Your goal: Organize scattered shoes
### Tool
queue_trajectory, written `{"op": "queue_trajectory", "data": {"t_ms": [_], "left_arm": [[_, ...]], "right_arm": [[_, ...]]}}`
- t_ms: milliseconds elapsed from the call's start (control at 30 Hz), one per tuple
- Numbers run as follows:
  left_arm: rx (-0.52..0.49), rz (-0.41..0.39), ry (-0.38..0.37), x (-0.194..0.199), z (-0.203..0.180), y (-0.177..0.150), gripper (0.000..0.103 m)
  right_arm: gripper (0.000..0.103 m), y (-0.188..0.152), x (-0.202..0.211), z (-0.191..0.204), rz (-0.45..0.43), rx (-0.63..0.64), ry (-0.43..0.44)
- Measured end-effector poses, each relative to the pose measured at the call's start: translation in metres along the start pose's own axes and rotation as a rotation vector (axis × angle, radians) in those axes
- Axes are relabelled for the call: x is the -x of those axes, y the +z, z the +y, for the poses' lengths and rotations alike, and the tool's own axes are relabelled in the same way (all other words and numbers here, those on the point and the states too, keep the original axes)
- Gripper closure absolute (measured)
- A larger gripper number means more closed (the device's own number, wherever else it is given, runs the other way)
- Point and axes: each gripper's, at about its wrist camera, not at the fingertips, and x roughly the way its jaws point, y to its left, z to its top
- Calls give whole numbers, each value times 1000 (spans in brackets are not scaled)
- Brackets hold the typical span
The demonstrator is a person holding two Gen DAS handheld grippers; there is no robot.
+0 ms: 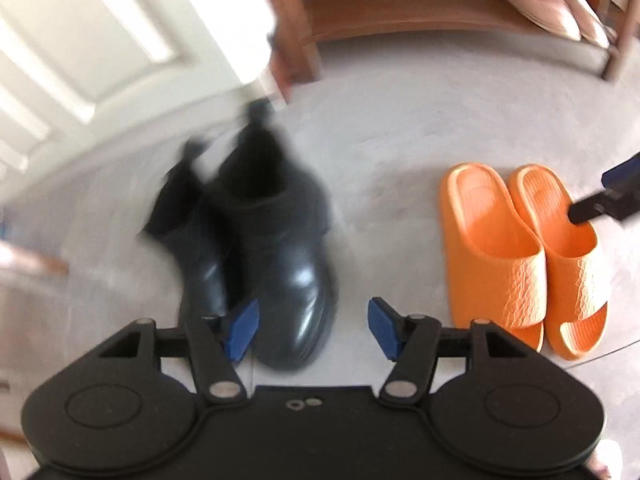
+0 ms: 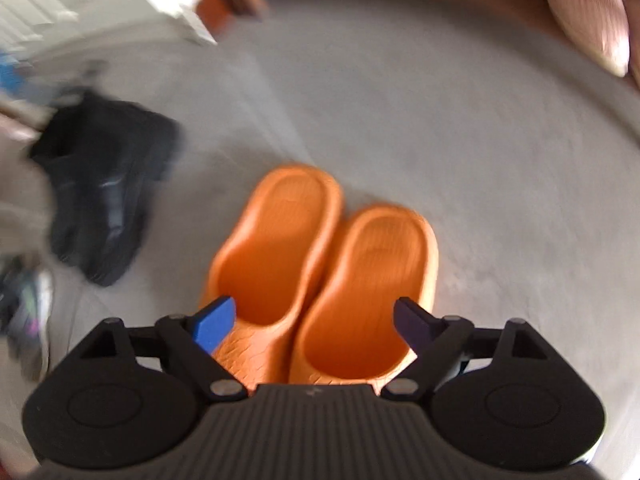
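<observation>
The soft, light orange slides (image 2: pixel 320 272), seen side by side on the floor (image 2: pixel 480 160), are judged best held by a rim, and both the left gripper (image 1: pixel 314 326) and right gripper (image 2: pixel 314 324) are seen spread and empty.

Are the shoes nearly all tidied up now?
Partly. The orange rubber slippers sit side by side on the grey floor, looking done. The black leather boots stand together too. Both the left gripper and right gripper are open, holding nothing. A blurry multicoloured sneaker still lies off alone.
</observation>
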Motion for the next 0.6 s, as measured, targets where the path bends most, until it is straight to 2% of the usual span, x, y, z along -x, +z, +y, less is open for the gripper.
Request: {"op": "queue_trajectory", "data": {"t_ms": [100,167,233,300,333,367,433,500,600], "left_arm": [[-18,8,-95,-18,-30,-5,42],[-104,-5,-123,-27,-51,-19,42],[-201,-44,-103,-33,-68,-32,42],[-295,-113,-74,-38,-84,-48,42],[-325,-164,-53,-39,-87,-53,42],[-359,-219,-14,-42,-90,-56,42],[-409,-276,62,-53,-92,-56,42],[-416,-262,64,-73,-84,-47,42],[-350,-151,-37,-108,-70,-29,42]], "right_arm": [[14,-35,5,-13,-57,-10,94],[14,-61,-9,-21,-121,22,97],[14,-90,-34,-21,-176,144,11],[14,-125,-51,-11,-203,316,-103],[14,-136,-57,-9,-204,362,-143],[14,-141,-63,-10,-198,371,-167],[14,-146,-72,-18,-192,366,-200],[14,-139,-77,-39,-204,302,-197],[14,-132,-81,-58,-185,264,-235]]}}
